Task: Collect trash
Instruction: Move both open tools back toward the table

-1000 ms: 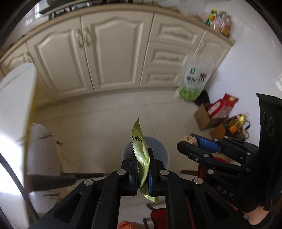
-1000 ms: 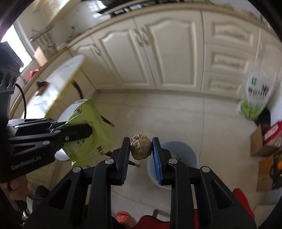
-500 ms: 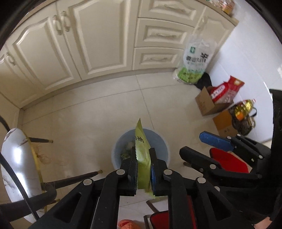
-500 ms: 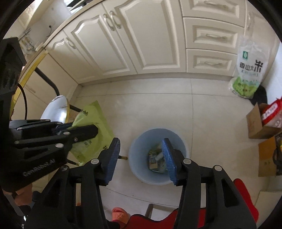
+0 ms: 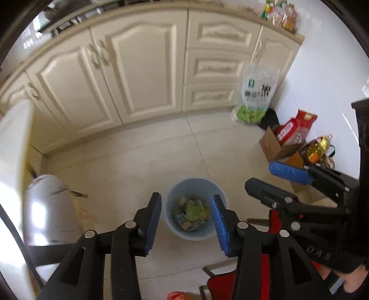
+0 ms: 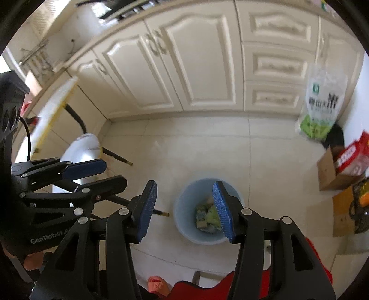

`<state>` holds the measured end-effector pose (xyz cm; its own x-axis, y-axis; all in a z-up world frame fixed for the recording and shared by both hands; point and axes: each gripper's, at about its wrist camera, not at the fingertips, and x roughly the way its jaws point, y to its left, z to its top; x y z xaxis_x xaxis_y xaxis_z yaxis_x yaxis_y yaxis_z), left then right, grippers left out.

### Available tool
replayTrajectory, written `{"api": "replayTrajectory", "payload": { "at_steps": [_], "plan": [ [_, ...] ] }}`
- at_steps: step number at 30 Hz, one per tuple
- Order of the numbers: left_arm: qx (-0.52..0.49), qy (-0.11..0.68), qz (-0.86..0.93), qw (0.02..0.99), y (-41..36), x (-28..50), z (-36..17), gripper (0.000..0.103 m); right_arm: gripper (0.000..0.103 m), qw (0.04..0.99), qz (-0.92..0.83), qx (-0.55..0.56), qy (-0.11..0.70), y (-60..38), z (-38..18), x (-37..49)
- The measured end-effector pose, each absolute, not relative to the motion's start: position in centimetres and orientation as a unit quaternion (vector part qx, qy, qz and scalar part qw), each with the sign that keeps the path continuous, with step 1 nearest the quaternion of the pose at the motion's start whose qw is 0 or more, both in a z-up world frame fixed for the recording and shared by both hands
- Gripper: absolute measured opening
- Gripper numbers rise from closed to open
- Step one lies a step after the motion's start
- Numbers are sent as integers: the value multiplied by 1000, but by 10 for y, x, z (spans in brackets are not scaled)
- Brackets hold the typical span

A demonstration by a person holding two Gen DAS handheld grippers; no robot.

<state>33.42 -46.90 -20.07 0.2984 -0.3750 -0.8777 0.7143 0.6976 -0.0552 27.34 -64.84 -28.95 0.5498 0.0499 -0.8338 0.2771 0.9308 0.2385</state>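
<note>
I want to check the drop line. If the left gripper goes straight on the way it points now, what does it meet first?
Probably the blue bin on the floor: it sits between the open fingers of the left gripper, nothing visible before it.

bin [image 5: 175,228]: near rim partly behind left gripper [image 5: 186,221] pad; in right view right gripper [image 6: 185,207] pad covers part of its inside
trash in bin [image 5: 191,213]: crumpled wrappers, too small/jumbled to tell apart; print unreadable
rice bag [image 6: 321,103]: blurred, label not legible
items on counter [image 5: 280,12]: top right corner, tiny + smeared, kinds unclear
chair [image 5: 48,207]: seat blown out by glare, legs mostly cut off
red cloth [image 6: 311,277]: cut by bottom edge, behind gripper frame
orange slipper [image 6: 156,285]: only part shows at bottom edge
person's hand [image 6: 32,260]: just a bit of finger under left gripper body
</note>
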Motion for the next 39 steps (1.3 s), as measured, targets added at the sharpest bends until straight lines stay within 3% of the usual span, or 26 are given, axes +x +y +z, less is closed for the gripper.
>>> {"api": "replayTrajectory", "payload": {
  "at_steps": [5, 7, 10, 18, 24, 33, 39],
  "plan": [
    [139, 433, -330, 827, -389, 313, -148, 52, 53, 894, -40, 131, 426, -594, -226, 276],
    [126, 417, -315, 843, -354, 306, -130, 64, 55, 903, -27, 117, 412, -569, -204, 280],
    [115, 393, -281, 868, -299, 297, -107, 70, 62, 915, 4, 103, 391, -524, -176, 293],
    [78, 370, -187, 907, -162, 284, -71, 84, 66, 920, 92, 57, 378, -402, -140, 357],
    [45, 385, -127, 913, -71, 287, -60, 84, 68, 909, 132, 25, 394, -326, -153, 413],
    [18, 410, -78, 908, -2, 330, -60, 84, 68, 878, 150, -9, 454, -254, -208, 503],
    [32, 431, -64, 900, 9, 396, -76, 84, 59, 865, 142, -32, 480, -238, -242, 545]
  ]
}}
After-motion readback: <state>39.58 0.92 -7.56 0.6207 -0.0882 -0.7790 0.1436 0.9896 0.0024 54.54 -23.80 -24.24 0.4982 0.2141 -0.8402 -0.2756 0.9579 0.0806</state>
